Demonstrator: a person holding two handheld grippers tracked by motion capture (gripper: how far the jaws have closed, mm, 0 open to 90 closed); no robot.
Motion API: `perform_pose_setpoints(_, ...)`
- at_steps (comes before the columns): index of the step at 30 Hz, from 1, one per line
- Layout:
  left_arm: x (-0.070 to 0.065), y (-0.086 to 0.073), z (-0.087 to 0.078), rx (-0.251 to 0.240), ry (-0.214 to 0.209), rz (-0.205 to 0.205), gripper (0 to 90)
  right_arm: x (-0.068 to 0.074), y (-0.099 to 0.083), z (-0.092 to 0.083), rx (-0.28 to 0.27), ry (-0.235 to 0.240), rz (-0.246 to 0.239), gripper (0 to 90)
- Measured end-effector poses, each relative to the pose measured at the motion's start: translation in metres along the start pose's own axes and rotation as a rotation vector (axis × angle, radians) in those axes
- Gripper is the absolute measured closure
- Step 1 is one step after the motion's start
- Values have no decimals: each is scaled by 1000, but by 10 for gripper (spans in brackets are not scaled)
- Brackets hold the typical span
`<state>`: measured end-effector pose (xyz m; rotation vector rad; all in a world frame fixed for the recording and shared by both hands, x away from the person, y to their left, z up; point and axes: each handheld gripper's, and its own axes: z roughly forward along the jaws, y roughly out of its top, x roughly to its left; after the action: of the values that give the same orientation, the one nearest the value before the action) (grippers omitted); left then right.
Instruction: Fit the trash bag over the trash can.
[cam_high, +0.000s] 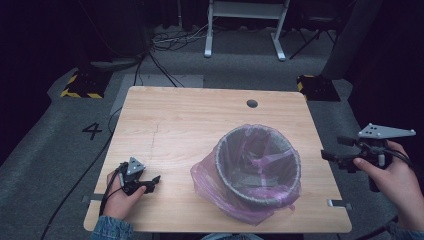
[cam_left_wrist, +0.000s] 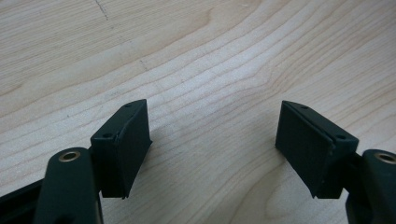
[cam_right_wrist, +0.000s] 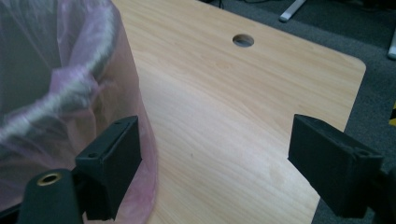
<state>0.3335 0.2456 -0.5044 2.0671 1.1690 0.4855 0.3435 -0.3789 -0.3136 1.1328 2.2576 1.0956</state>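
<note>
grey bin lined with a pink bag, nothing visible inside; both grippers' fingers spread, empty.

One surface of light wood, with one round hole near its far edge. One bin stands on it, lined with one pink plastic bag. Two tongs: the left tongs low over the wood, the right tongs off the right edge. Two hands hold them.
</note>
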Motion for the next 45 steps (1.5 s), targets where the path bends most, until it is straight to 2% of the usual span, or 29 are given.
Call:
perform_pose_setpoints(4,-1,0,0,0,2,0,261,-4,-16,5,13,5,-2,169)
perform_pose_setpoints(8,-1,0,0,0,2,0,261,-9,-34,17,54,23,-13,161)
perform_pose_setpoints(10,-1,0,0,0,3,2,261,-12,-41,23,61,14,-14,159)
perform_pose_setpoints(12,-1,0,0,0,3,1,261,-14,-50,31,68,10,-1,158)
perform_pose_setpoints(16,-1,0,0,0,3,1,260,-18,-69,48,85,41,27,158)
perform_pose_setpoints(23,-1,0,0,2,4,2,260,-18,-95,66,122,62,36,156)
perform_pose_setpoints(31,-1,0,0,2,5,2,260,-16,-117,81,155,43,32,155)
perform_pose_setpoints(37,-1,0,0,2,5,3,260,-13,-133,91,159,59,19,154)
perform_pose_setpoints(41,-1,0,0,2,4,3,260,-8,-141,97,150,72,27,154)
perform_pose_setpoints(45,-1,0,0,2,4,3,260,-6,-146,102,127,58,32,156)
